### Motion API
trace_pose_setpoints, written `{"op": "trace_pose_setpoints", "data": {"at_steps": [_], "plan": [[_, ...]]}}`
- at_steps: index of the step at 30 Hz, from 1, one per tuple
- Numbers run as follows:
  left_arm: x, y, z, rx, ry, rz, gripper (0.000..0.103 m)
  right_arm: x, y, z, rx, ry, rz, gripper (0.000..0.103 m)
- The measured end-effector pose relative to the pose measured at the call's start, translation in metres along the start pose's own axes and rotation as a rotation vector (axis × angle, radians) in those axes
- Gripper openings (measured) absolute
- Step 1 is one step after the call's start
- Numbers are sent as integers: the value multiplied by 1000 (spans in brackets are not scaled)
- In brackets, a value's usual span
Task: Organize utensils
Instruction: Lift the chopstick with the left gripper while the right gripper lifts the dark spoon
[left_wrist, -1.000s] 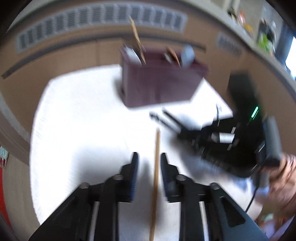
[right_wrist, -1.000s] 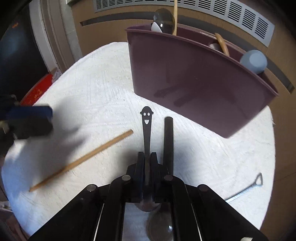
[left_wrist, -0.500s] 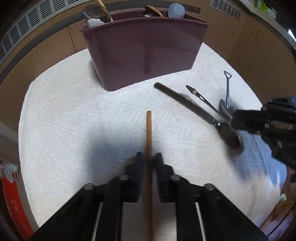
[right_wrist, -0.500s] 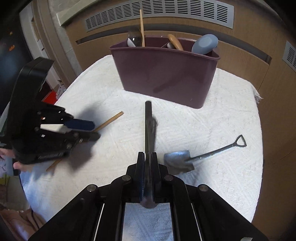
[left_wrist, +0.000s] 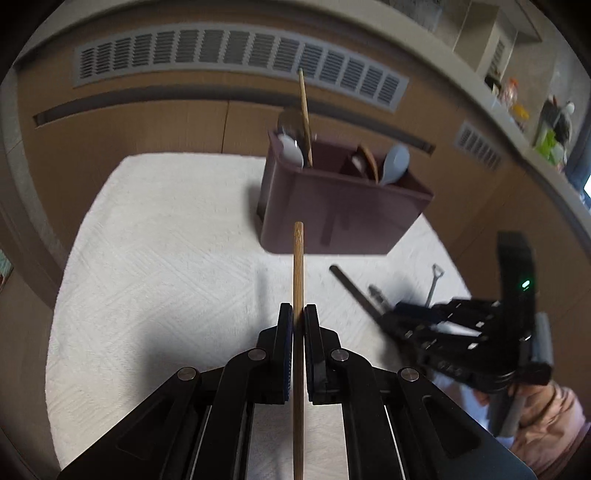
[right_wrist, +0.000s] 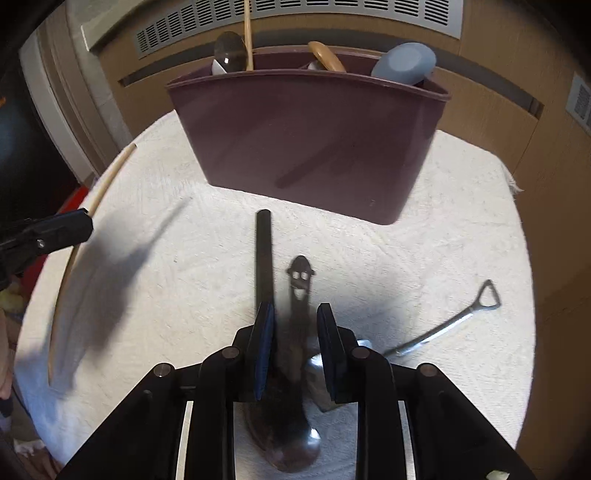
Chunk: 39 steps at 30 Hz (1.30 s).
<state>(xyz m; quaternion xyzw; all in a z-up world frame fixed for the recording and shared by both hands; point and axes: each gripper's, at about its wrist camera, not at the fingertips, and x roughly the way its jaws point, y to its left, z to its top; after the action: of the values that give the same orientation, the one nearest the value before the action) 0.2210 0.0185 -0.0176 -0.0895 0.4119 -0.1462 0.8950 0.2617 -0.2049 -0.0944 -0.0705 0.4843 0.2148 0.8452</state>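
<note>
Here the left hand-held gripper (left_wrist: 298, 317) is closed tight on a thin wooden chopstick (left_wrist: 298, 273), which runs straight out between its fingers and ends just short of the maroon plastic utensil caddy (left_wrist: 343, 206) ahead. The chopstick looks lifted off the white textured cloth (left_wrist: 166, 251) covering the worktop, though how high is hard to tell. In the caddy stand a second chopstick (left_wrist: 305, 114), a white spoon (left_wrist: 291, 149), a tan wooden spoon (left_wrist: 369, 164) and a pale blue spoon (left_wrist: 397, 162).

To the right of the left hand-held gripper, the right hand-held gripper (right_wrist: 295, 321) has its jaws parted, gripping nothing. Between its fingers lies a dark metal spoon with a smiling-face handle (right_wrist: 299, 288), its bowl under the gripper body. Just left of that handle, touching the left finger's tip, lies a long black stick-shaped utensil (right_wrist: 263, 258) pointing at the caddy. To the right and slightly behind the fingers rests a small steel shovel-shaped spoon (right_wrist: 443, 328), its blade partly hidden by the right finger.
</note>
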Motion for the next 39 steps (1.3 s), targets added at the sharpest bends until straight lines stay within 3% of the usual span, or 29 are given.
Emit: {"op": "trace_pose_setpoints", "data": {"at_steps": [2,3,4,5,24,39], "plan": [[-4,1,4,-15,-22,-13,6,5,5,0,5,23,47,27],[-7,1,5,-28,-31,-20,6,5,10,-1,-9,16,28,27],[-6,1,5,-35,-36,-23,6,5,13,-1,-24,15,10,23],[-7,1,5,-44,-38,-29,6,5,15,-1,-29,14,-16,11],[-38,-17,6,-23,-100,-81,6,-107,11,-9,46,-226,48,11],[-77,-43,34,10,-242,-147,6,-170,8,-1,90,-439,91,11]]}}
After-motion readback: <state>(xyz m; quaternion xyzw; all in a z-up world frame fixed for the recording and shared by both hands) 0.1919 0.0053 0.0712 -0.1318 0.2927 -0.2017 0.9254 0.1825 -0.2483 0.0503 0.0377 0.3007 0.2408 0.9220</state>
